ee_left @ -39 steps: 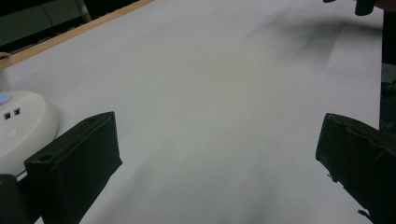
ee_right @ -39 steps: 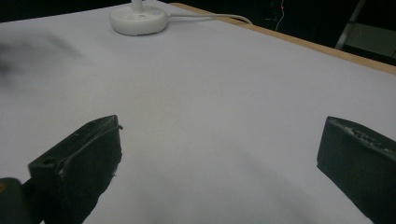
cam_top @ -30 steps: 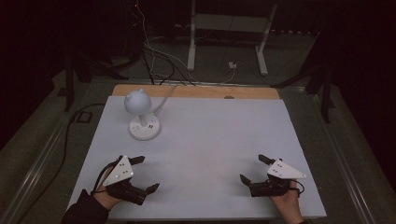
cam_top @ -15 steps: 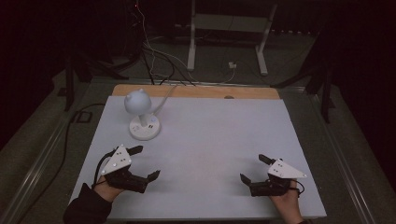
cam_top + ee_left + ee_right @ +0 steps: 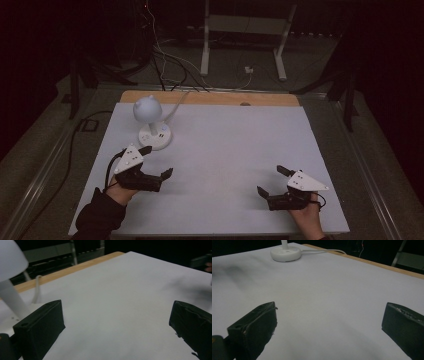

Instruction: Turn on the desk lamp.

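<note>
White desk lamp (image 5: 149, 120) on the tabletop (image 5: 225, 150): left claw (image 5: 157, 161), jaws wide, just before its base; right claw (image 5: 270, 181), jaws wide, well apart from it.

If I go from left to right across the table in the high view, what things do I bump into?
Left hand-held gripper → white lamp → right hand-held gripper. The lamp sits farther back and stands only a little to the right of the left gripper's body.

Dim, grainy frames; pale table (image 5: 225, 150) against near-black, underexposed surroundings
</note>
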Tool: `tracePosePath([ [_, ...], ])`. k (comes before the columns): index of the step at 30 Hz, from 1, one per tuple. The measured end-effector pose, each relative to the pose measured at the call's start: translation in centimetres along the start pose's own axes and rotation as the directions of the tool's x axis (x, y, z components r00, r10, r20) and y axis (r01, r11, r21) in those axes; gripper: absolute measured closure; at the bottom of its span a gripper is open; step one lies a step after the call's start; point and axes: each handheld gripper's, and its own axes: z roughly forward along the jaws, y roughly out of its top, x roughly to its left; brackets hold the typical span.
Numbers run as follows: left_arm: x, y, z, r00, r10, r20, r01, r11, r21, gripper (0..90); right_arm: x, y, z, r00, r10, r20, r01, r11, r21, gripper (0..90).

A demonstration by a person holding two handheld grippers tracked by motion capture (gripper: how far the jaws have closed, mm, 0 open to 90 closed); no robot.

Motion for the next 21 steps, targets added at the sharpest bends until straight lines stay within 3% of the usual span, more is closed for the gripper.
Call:
tracePosePath([
  [10, 0.2, 0.4, 1.2, 0.9985, -0.020, -0.051, 0.020, 0.9998, 0.004, 0.3, 0.0, 0.0, 0.0, 1.0000, -0.007, -0.002, 0.007, 1.000, -0.001, 0.0],
  [21, 0.9, 0.6, 2.4, 0.9859, -0.064, -0.154, 0.063, 0.9980, -0.012, 0.3, 0.0, 0.0, -0.1, 1.0000, -0.003, -0.004, 0.003, 1.000, -0.003, 0.0],
])
